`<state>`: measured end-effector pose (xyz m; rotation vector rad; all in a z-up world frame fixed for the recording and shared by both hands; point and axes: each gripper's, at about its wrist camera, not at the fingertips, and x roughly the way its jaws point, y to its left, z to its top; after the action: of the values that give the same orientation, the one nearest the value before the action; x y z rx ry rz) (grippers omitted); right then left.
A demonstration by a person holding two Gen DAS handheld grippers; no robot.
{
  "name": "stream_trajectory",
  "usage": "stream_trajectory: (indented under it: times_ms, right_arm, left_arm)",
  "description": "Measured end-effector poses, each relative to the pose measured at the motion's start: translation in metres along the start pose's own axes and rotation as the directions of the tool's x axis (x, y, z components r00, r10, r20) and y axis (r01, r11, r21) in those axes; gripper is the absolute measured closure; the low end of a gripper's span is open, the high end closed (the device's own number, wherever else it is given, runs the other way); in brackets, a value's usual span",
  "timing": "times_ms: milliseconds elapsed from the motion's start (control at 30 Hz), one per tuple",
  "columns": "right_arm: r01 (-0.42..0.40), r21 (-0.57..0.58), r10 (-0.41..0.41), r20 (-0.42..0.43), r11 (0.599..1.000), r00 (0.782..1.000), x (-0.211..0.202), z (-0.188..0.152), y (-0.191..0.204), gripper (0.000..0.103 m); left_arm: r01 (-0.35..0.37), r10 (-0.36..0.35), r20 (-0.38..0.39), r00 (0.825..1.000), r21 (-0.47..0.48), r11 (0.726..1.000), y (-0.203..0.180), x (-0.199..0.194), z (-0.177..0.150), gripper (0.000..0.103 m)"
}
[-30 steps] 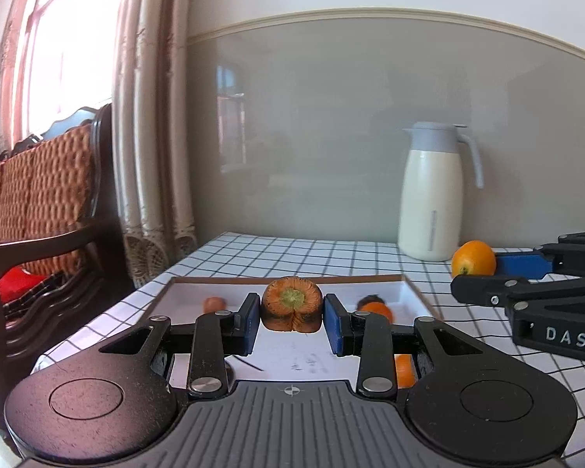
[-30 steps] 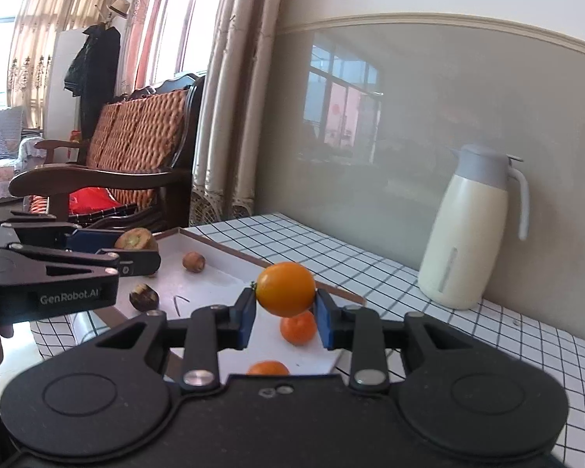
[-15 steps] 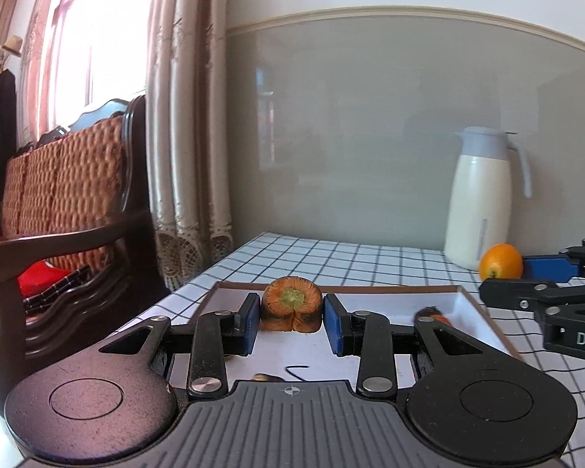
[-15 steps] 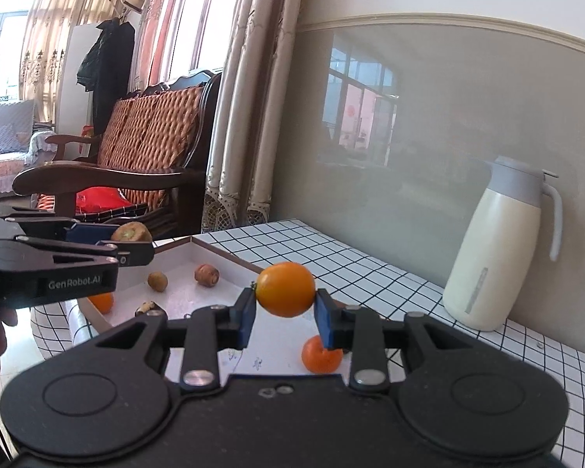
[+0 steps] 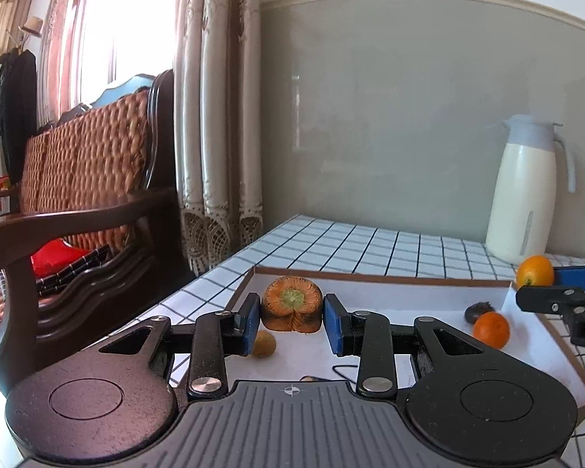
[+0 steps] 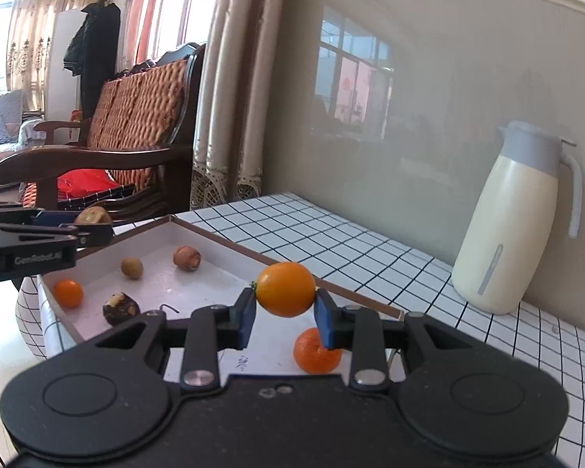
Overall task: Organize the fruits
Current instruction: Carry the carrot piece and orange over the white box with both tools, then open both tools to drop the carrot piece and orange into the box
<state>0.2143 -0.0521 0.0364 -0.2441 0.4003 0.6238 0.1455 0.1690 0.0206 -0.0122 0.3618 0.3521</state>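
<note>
Right claw [image 6: 284, 314] pinches a smooth (glossy) orange fruit [image 6: 285, 288].

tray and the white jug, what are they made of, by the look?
Tray: likely cardboard, with a matte white inside and a raw brown edge on thin, straight walls. Jug: probably plastic or painted metal, with a smooth, satin cream body, soft highlights and a grey lid; the look does not settle which.

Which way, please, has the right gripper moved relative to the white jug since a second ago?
Yes: the right gripper has shifted left, away from the white jug.
</note>
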Motion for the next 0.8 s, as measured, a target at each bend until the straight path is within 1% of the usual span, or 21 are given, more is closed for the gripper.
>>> stream_trajectory:
  times_ms: [100,200,233,267,300,333,367,400,467,567,800]
  right_arm:
    - [-0.005,-0.008,0.004,-0.036,1.000,0.999,0.008,-0.004,0.003,0.079]
    - [-0.010,-0.013,0.009,-0.054,1.000,0.999,0.011,-0.006,0.005,0.079]
    - [-0.006,-0.015,0.005,-0.055,1.000,0.998,0.011,-0.006,0.005,0.077]
    - [0.010,-0.015,-0.011,-0.052,1.000,0.999,0.010,-0.007,0.005,0.071]
    - [0.033,-0.011,-0.033,-0.037,0.999,0.999,0.009,-0.008,0.003,0.043]
    - [0.069,-0.002,-0.069,0.001,0.998,0.998,0.005,-0.010,0.001,0.005]
    - [0.112,0.010,-0.112,0.058,0.994,0.992,0.000,-0.012,-0.001,0.008]
    - [0.134,0.017,-0.135,0.065,0.991,0.989,-0.001,-0.012,-0.003,0.006]
    - [0.145,0.051,-0.147,0.049,0.988,0.988,0.001,-0.012,-0.010,0.006]
    - [0.145,0.097,-0.149,0.037,0.985,0.988,0.004,-0.015,-0.017,0.006]
    - [0.139,0.086,-0.142,0.032,0.987,0.989,0.003,-0.018,-0.016,0.006]
  left_arm:
    - [0.001,-0.001,-0.033,0.999,0.001,1.000,0.002,0.009,-0.004,0.068]
    - [0.000,0.000,-0.047,0.999,-0.002,1.000,0.002,0.014,-0.006,0.068]
    - [-0.001,0.001,-0.050,0.999,-0.002,1.000,0.002,0.015,-0.008,0.068]
    - [-0.002,0.002,-0.053,0.999,0.000,1.000,0.002,0.015,-0.009,0.065]
    - [-0.005,0.005,-0.046,0.999,0.003,1.000,0.002,0.012,-0.011,0.041]
    - [-0.016,0.016,-0.026,1.000,0.002,1.000,0.002,0.008,-0.012,0.021]
    - [-0.040,0.040,0.015,0.999,0.000,0.999,0.002,0.001,-0.013,0.000]
    - [-0.063,0.063,0.080,0.995,0.007,0.998,0.001,-0.008,-0.013,0.000]
    - [-0.062,0.060,0.119,0.991,0.015,0.998,0.000,-0.013,-0.012,0.000]
    - [-0.053,0.051,0.104,0.993,0.017,0.998,-0.002,-0.012,-0.013,0.000]
    - [-0.049,0.046,0.092,0.995,0.027,0.998,-0.005,-0.011,-0.012,0.000]
